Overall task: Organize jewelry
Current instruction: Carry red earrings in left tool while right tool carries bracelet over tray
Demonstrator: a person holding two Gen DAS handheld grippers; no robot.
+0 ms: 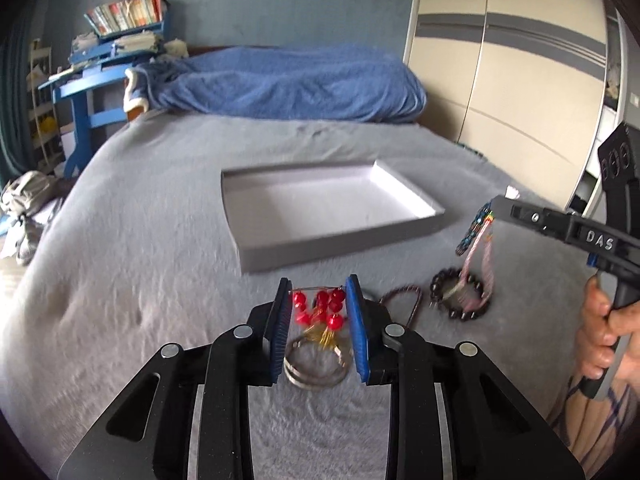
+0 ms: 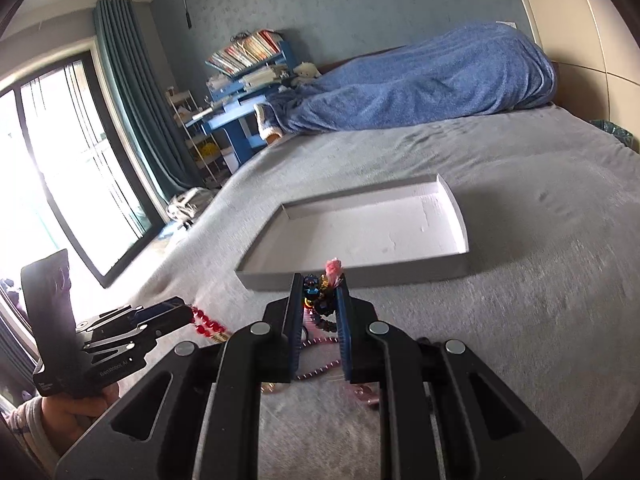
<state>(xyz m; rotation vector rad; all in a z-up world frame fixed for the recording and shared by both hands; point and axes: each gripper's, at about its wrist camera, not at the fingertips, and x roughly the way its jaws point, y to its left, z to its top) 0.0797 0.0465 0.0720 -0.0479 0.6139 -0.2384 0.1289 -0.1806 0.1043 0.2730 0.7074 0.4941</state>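
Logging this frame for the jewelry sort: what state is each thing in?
white tray: empty, on the bed
left claw: shut on red bead jewelry, lifted
right claw: shut on colorful strand, lifted
dark bead bracelet: lying on the bed
silver bangles: lying on the bed

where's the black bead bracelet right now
In the left wrist view the black bead bracelet lies on the grey bedspread at lower right, beside the thin dark bracelet and under the right gripper.
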